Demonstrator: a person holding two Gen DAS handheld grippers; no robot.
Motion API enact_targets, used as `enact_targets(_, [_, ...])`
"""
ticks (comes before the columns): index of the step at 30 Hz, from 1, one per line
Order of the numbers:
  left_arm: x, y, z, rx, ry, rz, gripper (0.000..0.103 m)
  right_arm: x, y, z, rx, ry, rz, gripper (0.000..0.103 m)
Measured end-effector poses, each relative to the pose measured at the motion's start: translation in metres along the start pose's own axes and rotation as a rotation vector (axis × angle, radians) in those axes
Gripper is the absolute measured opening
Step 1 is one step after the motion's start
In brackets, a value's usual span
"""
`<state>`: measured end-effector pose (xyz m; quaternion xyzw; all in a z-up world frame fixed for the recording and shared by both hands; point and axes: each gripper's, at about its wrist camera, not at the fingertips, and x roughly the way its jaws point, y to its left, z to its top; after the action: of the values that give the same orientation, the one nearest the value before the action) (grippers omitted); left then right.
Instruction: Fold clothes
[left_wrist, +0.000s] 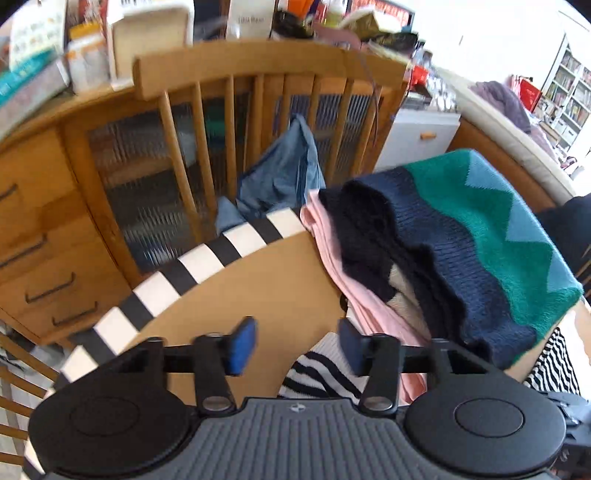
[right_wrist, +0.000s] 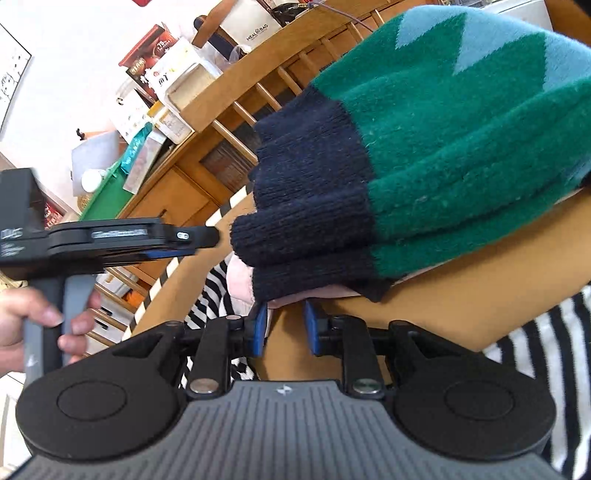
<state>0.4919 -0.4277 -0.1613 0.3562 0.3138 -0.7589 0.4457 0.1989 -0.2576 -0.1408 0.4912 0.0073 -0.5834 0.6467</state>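
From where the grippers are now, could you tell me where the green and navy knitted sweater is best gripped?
Probably the navy ribbed hem of the green and navy knitted sweater. It overhangs the pile, facing the right gripper, so coming level from the near side, over the bare wooden table, should let the jaws close on it.

Left gripper, black housing with two round caps, ribbed grey centre plate, small white emblem, silver pivot screws, blue pads; right gripper alike; bare hand around grey-and-black handle
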Motion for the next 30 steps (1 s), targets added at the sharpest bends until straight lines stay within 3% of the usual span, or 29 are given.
enact_targets(4, [0.016, 0.007, 0.001, 0.012, 0.056, -0.063, 0.038, 0.006, -0.004, 0.003, 0.036, 0.012, 0.031, 0.024])
enact_targets(10, [0.02, 0.008, -0.004, 0.037, 0.038, -0.109, 0.045, 0.011, 0.002, 0.006, 0.012, 0.019, 0.039, 0.022])
enact_targets(11, [0.02, 0.004, -0.006, 0.056, 0.033, -0.104, 0.042, 0.013, 0.004, 0.007, 0.002, 0.013, 0.033, 0.021])
enact_targets(13, [0.02, -0.004, -0.01, 0.08, 0.026, -0.093, 0.012, 0.018, 0.006, 0.007, 0.003, 0.025, 0.029, 0.007])
enact_targets(17, [0.011, -0.013, -0.02, 0.082, 0.004, -0.063, 0.006, 0.018, 0.012, 0.008, -0.039, 0.029, 0.016, 0.002])
enact_targets(25, [-0.072, -0.004, -0.046, -0.083, -0.178, -0.073, 0.006, -0.018, 0.032, 0.023, -0.134, -0.025, 0.057, 0.002])
enact_targets(30, [-0.138, -0.021, -0.103, -0.177, -0.244, -0.107, 0.006, -0.069, 0.051, 0.009, -0.291, -0.026, 0.134, 0.002])
